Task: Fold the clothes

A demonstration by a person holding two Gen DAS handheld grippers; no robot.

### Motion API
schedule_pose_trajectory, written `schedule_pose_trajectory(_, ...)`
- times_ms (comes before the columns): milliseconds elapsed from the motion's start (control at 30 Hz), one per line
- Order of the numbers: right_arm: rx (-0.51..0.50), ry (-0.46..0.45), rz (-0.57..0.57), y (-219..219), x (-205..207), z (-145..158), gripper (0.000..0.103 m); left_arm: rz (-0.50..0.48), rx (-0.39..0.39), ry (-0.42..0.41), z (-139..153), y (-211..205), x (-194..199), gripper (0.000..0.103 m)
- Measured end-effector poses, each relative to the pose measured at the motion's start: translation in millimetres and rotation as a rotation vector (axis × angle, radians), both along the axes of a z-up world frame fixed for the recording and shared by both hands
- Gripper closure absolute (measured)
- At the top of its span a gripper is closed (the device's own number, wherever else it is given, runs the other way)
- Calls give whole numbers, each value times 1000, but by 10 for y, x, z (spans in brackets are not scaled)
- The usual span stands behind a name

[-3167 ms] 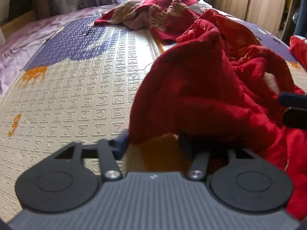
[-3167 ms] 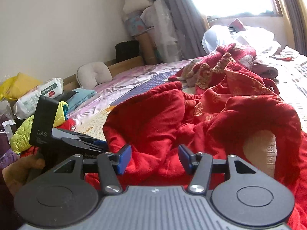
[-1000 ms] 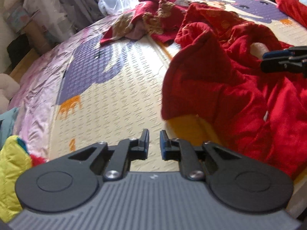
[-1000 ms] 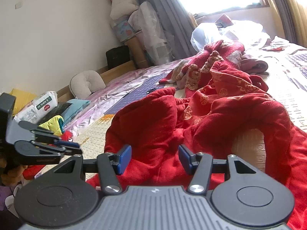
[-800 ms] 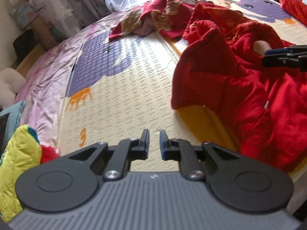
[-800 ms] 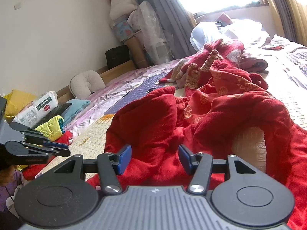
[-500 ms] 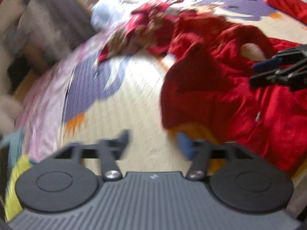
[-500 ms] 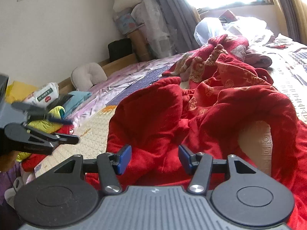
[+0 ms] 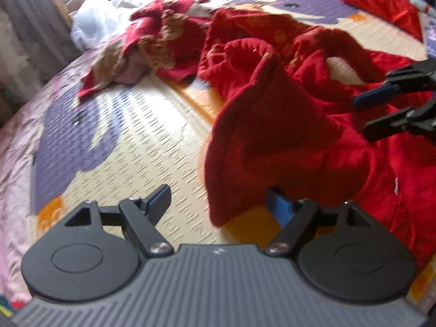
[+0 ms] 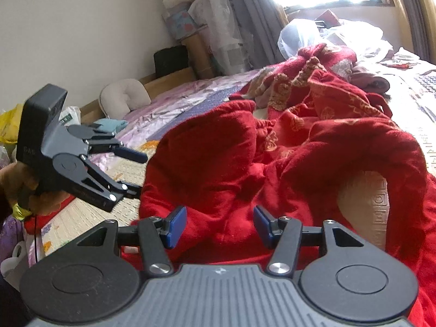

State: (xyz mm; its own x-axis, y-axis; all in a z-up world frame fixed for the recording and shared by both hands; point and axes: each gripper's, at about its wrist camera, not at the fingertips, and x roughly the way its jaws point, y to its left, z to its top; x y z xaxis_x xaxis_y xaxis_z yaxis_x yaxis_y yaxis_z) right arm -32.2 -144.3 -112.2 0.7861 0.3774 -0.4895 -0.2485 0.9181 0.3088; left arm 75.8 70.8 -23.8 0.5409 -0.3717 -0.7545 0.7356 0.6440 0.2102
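While both tools hang low over the bed, the left gripper has its blue-padded jaws spread wide, nothing pinched; the lower corner of the crumpled red fleece garment droops just ahead of the gap, nearer the right-side pad, w/ no contact visible. Seen from the right wrist, that same tool points at the garment's left edge, gripped by a hand. Right gripper: jaws parted approx. halfway, pads clear of cloth, red fleece filling the view between and beyond them; not clamped. In the left wrist view its black fingers w/ blue pad hover above the garment's right part. Garment lies heaped on a cream embossed mat w/ purple and orange patches, one fold arching up so mat shows beneath. Farther back: a second red-and-gold patterned cloth pile, then a white plastic bag by the window. Left of the bed: pink satin sheet, a grey U-shaped pillow, stacked bags against the wall.
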Motion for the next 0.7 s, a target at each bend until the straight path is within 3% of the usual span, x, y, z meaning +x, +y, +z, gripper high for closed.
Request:
schedule_pose_trajectory(133, -16, 34, -7, 6, 101, -86, 46, -78, -34, 46, -60, 13, 92, 25)
schedule_pose_trajectory(200, -18, 41, -7, 8, 127, -109, 46, -107, -37, 59, -107, -5, 110, 30)
schedule_pose_trajectory(233, -20, 40, -6, 12, 132, -112, 46, -116, -37, 65, -127, -16, 114, 42)
schedule_pose_trajectory(267, -23, 40, -5, 14, 135, -115, 46, -125, -37, 71, -146, -27, 117, 63)
schedule_pose_trajectory(367, -27, 39, -2, 12, 137, -128, 46, -111, -45, 71, -156, -18, 108, 84)
schedule_pose_trajectory(700, -23, 21, 9, 6, 88, -90, 46, -64, -34, 43, 93, 131, -188, 91)
